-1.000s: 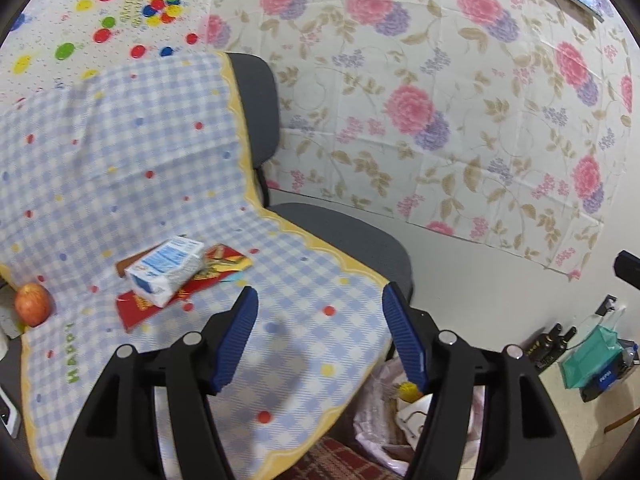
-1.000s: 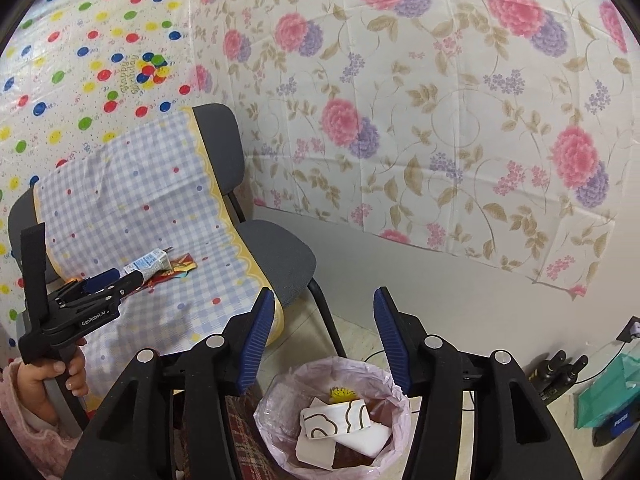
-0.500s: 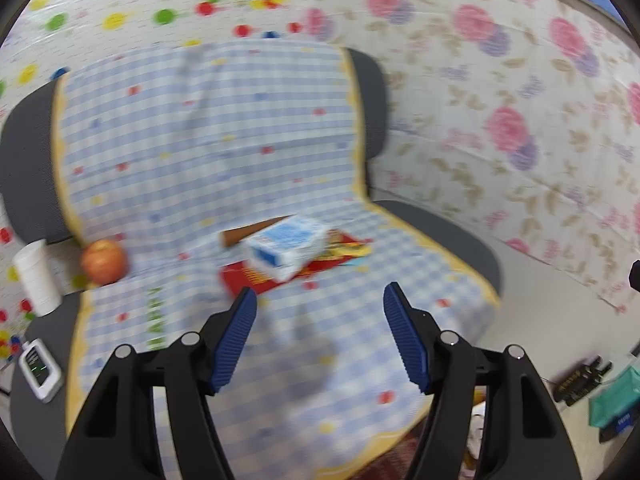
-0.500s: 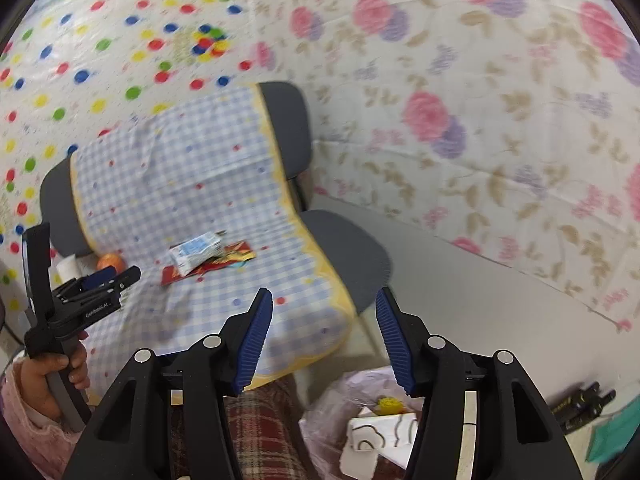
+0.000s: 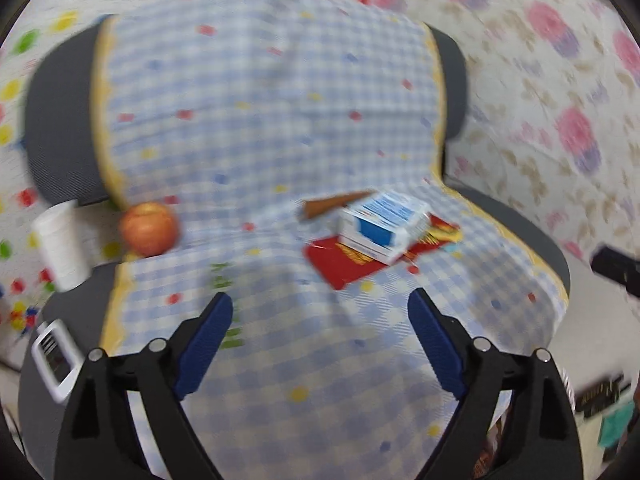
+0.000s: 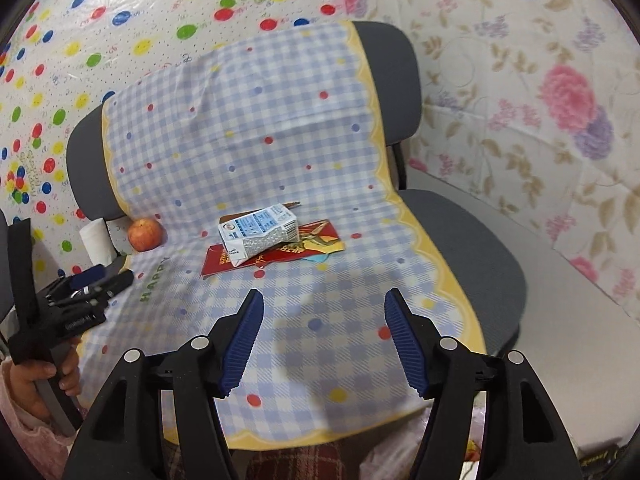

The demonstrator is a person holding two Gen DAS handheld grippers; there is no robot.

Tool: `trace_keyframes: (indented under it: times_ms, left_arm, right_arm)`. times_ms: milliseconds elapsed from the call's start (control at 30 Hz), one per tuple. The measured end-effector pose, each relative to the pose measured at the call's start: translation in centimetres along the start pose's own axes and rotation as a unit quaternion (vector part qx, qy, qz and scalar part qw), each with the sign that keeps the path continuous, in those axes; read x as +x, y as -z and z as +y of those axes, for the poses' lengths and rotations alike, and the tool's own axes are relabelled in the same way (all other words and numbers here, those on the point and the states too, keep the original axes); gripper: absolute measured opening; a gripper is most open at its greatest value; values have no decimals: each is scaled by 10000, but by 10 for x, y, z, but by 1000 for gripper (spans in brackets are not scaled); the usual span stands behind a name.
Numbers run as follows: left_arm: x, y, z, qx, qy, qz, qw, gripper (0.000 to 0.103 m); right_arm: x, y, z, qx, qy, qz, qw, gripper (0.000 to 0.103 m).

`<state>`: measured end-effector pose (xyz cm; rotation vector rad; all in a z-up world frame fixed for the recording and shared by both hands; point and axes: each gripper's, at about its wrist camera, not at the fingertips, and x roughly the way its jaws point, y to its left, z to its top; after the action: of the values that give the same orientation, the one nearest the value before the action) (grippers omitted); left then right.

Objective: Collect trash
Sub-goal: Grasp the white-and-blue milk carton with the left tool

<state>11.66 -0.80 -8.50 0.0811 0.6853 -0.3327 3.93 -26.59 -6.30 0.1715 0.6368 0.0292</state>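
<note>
— Which step would you say they're at?

— The approach, I'd judge; both tools face the chair (image 6: 460, 232), the one draped in a blue checked cloth (image 6: 248, 132), and nothing has been picked up yet; the left gripper (image 5: 320, 312) has its blue jaws spread wide with only cloth between them, and they have just been opening further; the right gripper (image 6: 324, 312) has its jaws apart as well, not quite so wide, also just opening, and bare of anything.

— And the trash itself?

— In the middle of the seat; a small milk carton (image 6: 260, 232), white and blue, lies on its side on top of a flat red wrapper (image 6: 280, 254); something thin and brown pokes out behind the carton (image 5: 336, 204), but I can't make out what it is; all of it lies ahead of both pairs of jaws and apart from them.

— The apple too?

— I'd leave it; the apple (image 6: 145, 234) looks whole, sitting by the edge of the cloth next to a white paper cup (image 6: 96, 240); that's my judgement, not something I can prove.

— So what does the next move call for?

— One gripper going forward and down until its jaws straddle the carton across its narrow sides, then closing; the carton looks light and a bit crushed, so a gentle squeeze should do; the wrapper is flat against the cloth, which will be fiddlier, and the cloth could get pinched with it.
</note>
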Motion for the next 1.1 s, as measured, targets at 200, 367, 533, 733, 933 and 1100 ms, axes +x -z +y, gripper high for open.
trace_keyframes:
  times_ms: [200, 367, 533, 733, 933, 1100]
  left_arm:
    - [54, -21, -17, 105, 324, 173, 9993, 95]
    - [99, -38, -24, 466, 297, 547, 9970, 96]
    - [127, -49, -31, 750, 373, 730, 9938, 96]
    - [150, -60, -39, 874, 675, 823, 9905, 96]
    - [146, -63, -47, 931, 863, 654, 9898, 75]
    - [114, -48, -40, 686, 775, 356, 9940, 70]
  right_arm:
    - [31, -16, -6, -45, 116, -6, 9999, 80]
    - [52, -33, -15, 58, 105, -48, 9999, 87]
    - [69, -41, -19, 101, 53, -3, 9999, 87]
    - [83, -43, -26, 211, 76, 64, 9997, 87]
    - [83, -38, -30, 223, 148, 132, 9996, 87]
    - [82, -30, -25, 102, 149, 198, 9996, 87]
